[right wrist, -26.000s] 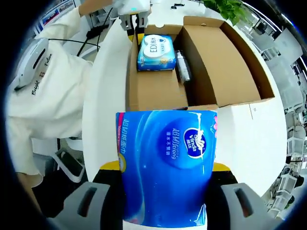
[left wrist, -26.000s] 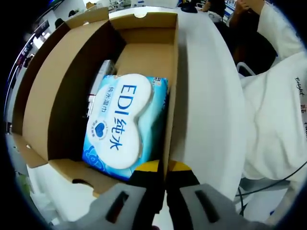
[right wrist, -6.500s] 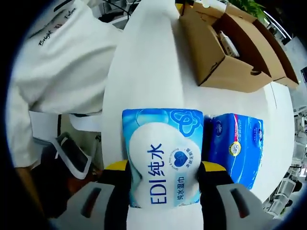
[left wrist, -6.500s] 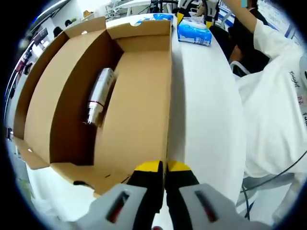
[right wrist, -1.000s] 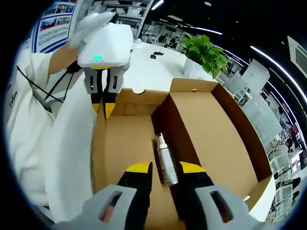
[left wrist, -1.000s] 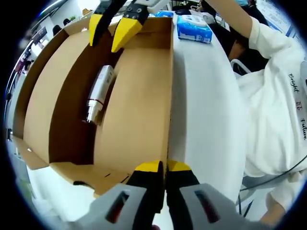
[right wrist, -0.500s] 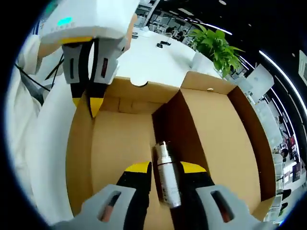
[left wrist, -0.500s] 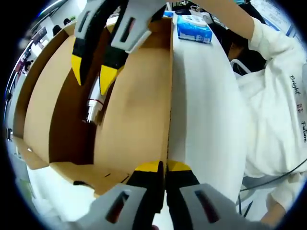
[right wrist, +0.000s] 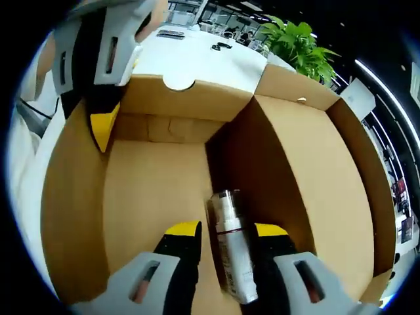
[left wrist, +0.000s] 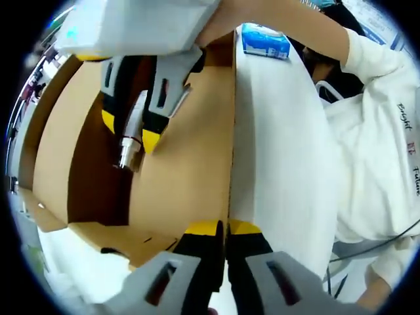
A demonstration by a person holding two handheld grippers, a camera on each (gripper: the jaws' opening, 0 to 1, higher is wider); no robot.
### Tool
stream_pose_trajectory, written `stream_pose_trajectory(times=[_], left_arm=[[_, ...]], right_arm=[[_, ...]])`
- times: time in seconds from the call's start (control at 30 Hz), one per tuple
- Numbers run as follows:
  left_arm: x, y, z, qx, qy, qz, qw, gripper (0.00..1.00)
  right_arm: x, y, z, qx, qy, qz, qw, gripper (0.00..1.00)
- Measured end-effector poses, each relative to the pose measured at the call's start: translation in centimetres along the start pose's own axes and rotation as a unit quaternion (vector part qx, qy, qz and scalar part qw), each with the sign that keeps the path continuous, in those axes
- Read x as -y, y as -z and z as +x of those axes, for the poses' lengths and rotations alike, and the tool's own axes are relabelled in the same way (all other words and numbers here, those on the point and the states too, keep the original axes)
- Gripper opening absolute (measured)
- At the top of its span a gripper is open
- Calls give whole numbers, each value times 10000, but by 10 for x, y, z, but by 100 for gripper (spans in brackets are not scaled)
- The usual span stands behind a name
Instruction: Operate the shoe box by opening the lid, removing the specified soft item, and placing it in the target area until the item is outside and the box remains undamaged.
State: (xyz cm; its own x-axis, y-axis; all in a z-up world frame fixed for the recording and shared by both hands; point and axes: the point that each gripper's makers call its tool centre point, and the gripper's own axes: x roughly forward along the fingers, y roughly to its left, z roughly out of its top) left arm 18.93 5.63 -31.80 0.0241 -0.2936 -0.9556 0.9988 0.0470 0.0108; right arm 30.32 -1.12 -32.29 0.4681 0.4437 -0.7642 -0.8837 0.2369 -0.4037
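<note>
Since half a second ago the right gripper [right wrist: 224, 235] has dropped deeper into the open cardboard shoe box [right wrist: 315, 177], and its yellow-tipped fingers [right wrist: 182, 231] now straddle the silver bottle [right wrist: 231, 252] lying on the box floor, spread on either side and not yet closed on it. At the near wall the left gripper [left wrist: 226, 230] has its fingers pressed together on the box edge. Out on the white worktop [left wrist: 275, 151] beyond the box sits the blue wet-wipes pack [left wrist: 265, 41].

Readable text
You had one partly legible mark: embroidered "Bright" on the white sleeve [left wrist: 401, 111]; the rest blurred.
</note>
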Motion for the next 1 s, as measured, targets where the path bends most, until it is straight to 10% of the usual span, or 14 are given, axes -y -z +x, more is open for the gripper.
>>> stream_pose_trajectory(times=[0.63, 1.0], left_arm=[[0, -1, 0, -7, 1, -21, 10000, 2], [-2, 0, 0, -26, 27, -46, 10000, 2]], right_arm=[[-7, 21, -20, -369, -394, 12, 9985, 25], [-5, 12, 1, 31, -799, 428, 9959, 30]])
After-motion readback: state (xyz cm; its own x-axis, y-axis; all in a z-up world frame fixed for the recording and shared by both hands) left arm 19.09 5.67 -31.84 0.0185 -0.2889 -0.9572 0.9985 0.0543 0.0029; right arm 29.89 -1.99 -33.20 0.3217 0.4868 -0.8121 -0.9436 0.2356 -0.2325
